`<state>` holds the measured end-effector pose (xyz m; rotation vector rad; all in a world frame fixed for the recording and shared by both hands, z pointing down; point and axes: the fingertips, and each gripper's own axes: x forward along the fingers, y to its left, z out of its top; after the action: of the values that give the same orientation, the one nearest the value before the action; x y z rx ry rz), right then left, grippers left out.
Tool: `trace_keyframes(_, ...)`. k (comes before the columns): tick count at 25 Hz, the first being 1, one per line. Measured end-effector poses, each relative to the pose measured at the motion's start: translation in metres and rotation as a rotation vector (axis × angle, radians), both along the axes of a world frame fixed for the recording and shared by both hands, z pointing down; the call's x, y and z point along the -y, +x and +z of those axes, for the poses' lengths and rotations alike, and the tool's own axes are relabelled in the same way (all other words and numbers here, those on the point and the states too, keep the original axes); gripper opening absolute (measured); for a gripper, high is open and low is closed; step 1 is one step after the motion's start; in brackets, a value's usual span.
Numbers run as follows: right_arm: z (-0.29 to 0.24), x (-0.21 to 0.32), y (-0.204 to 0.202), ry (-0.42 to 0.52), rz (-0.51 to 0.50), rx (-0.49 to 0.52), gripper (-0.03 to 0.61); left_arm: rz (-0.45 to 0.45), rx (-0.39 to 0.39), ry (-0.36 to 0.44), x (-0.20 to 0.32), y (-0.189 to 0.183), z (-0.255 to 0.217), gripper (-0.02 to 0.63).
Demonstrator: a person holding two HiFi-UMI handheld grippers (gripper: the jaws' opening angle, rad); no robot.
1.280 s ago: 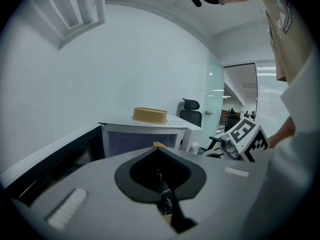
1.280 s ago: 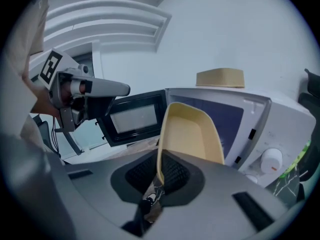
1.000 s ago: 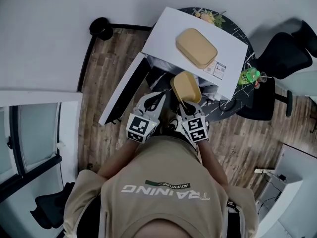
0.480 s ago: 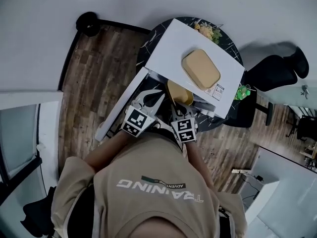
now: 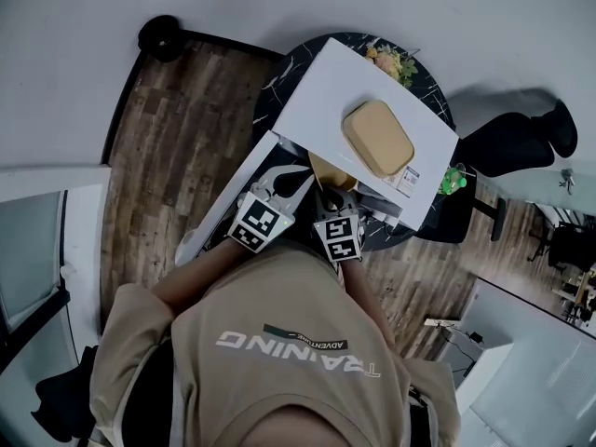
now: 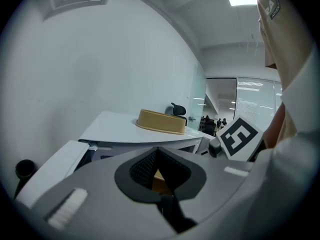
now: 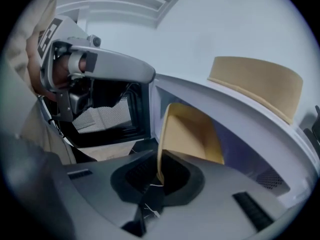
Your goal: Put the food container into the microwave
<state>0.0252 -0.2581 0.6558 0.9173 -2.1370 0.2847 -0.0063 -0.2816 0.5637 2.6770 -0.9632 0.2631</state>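
**Container going in – most of it past the front edge**

Since the frame a second ago, the container (image 5: pixel 327 168) has moved forward. Then, most of its open top showed in front of the microwave (image 5: pixel 340 77). Now only a small tan part shows below the front edge of the roof. Both grippers have closed in on the opening with it.

Right gripper (image 5: pixel 332 192): in its own view the jaws (image 7: pixel 159 176) are clamped on the container's (image 7: pixel 192 134) near rim. The container is tilted, with its far end up inside the cavity.

Left gripper (image 5: pixel 289 181): jaws drawn close together (image 6: pixel 159 171). A tan sliver shows in the gap. I judge this to be the container seen beyond, not a grip.

Door (image 5: pixel 219 203) hangs open to the left. A second container (image 5: pixel 377 138) sits on the microwave roof, untouched. The microwave stands on the dark counter (image 5: pixel 277 74).

Judgement: insertion is well under way but not finished. The container is not yet flat on the cavity floor, so it still needs levelling and setting down before release. Risk: the tilted far edge catching the cavity roof.
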Motion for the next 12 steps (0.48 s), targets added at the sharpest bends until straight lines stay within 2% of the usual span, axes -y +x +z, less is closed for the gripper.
trace_keyframes(5, 0.005, 0.005, 0.01, 0.026, -0.073, -0.069, 0.023, -0.025, 0.015, 0.0, -0.003, 0.007, -0.005, 0.003)
trace_keyframes(12, 0.021, 0.018, 0.026, 0.064, -0.098, -0.119, 0.025, -0.084, 0.04, 0.012, -0.008, 0.01, -0.012, 0.003)
